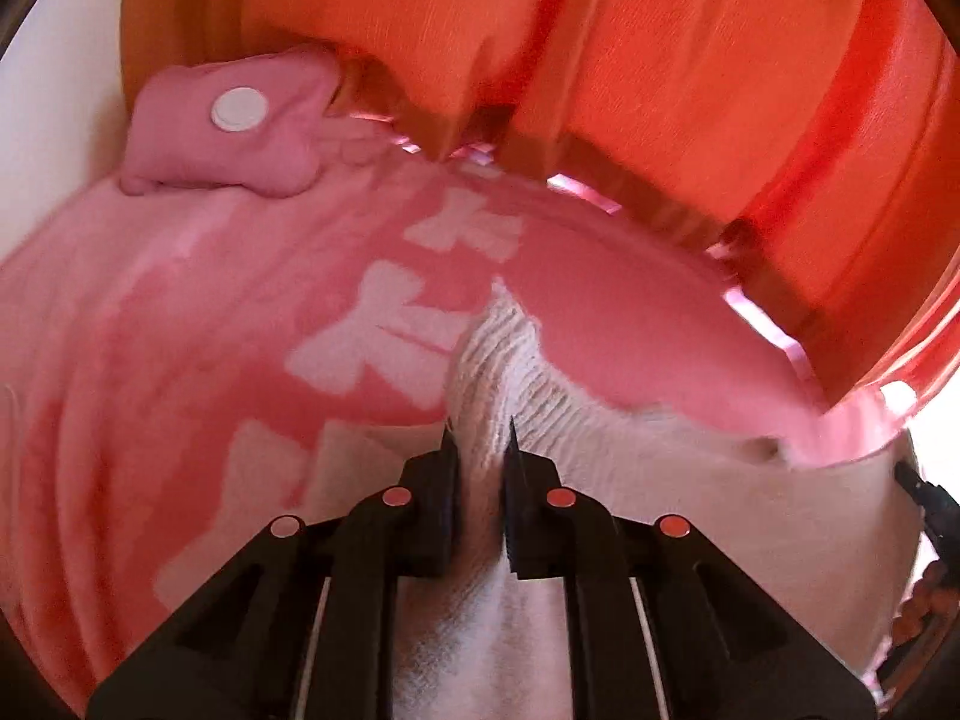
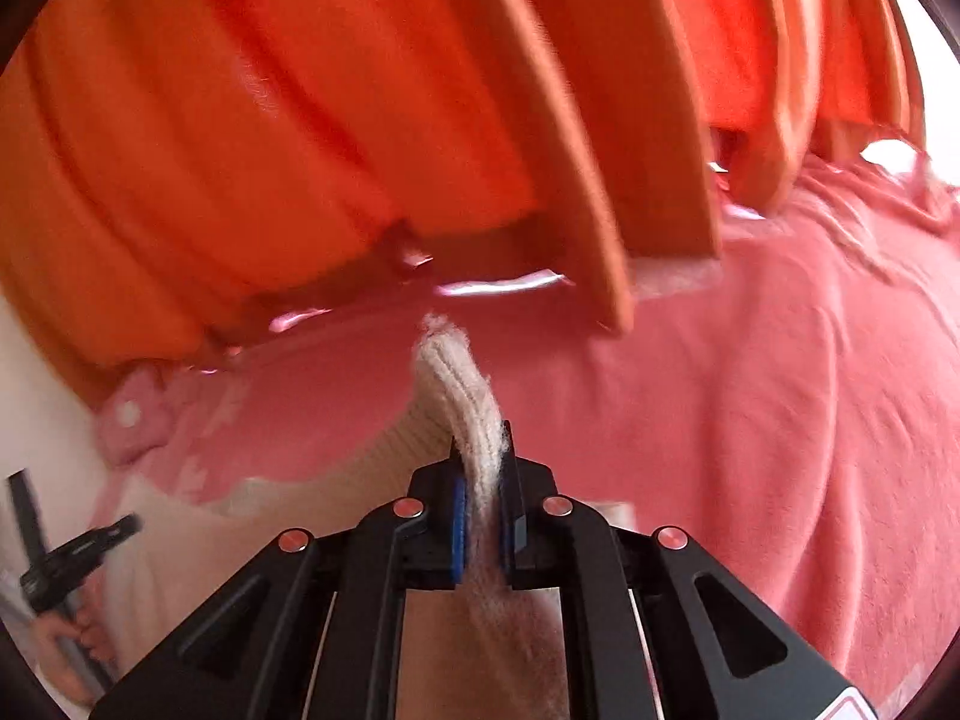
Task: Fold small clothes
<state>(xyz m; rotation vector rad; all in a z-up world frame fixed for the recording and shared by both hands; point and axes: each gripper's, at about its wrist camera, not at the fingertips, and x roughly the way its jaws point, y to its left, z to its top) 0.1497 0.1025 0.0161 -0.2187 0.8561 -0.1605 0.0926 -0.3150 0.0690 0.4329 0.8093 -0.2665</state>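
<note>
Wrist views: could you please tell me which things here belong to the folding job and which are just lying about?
In use:
- white knit garment
- left tool, shut on it
- right tool, shut on it

Lying about:
- pink blanket with white bows
- pink plush toy
- orange curtain

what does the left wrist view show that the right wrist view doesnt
Only the left wrist view: the left gripper shut on the cream knit garment, and pale bow shapes on the pink blanket.

Only the right wrist view: the right gripper clamping a ribbed fold, and a hand.

Both: cream knit, pink blanket, orange curtain.
</note>
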